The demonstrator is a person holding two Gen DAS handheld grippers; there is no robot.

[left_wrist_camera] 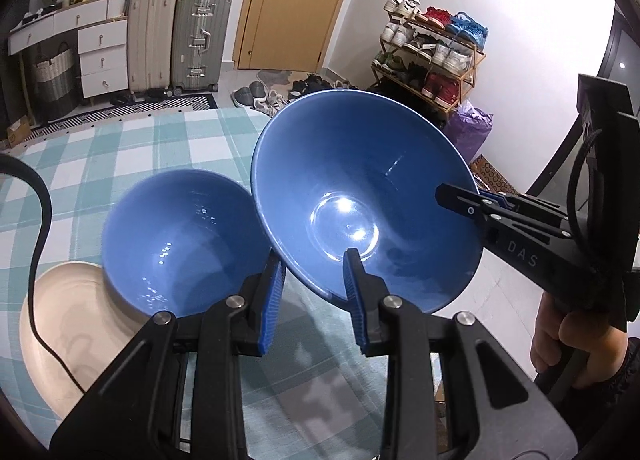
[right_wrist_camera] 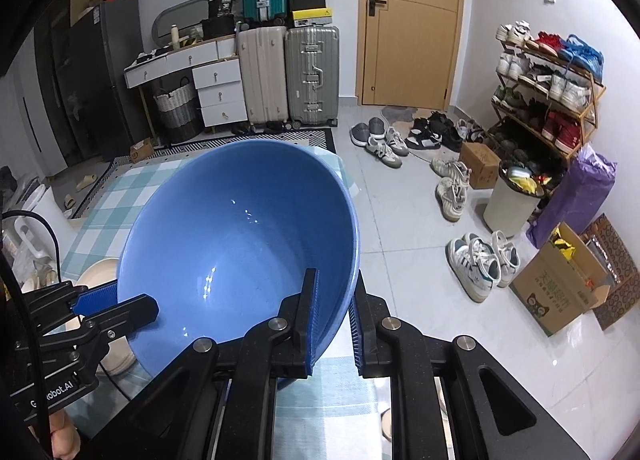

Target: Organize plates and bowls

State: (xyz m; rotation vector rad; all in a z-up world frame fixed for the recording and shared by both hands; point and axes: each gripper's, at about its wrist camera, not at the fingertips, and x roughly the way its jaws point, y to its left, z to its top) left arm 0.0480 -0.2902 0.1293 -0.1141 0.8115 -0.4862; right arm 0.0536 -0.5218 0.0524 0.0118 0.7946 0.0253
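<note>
Fingers: left gripper (left_wrist_camera: 314, 296) and right gripper (right_wrist_camera: 334, 324) each pinch the rim of the raised blue bowl (left_wrist_camera: 360, 195), narrow gap, wall between pads | bowl: tilted, airborne above checked tablecloth (left_wrist_camera: 120, 155) | second blue bowl (left_wrist_camera: 180, 244) sits on cream plate (left_wrist_camera: 48, 320) | progress: judged midway; nesting remains

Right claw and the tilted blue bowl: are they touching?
Touching. The right wrist view shows the rim of the tilted blue bowl pinched between the pads of the right claw, one inside the wall and one outside.
</note>
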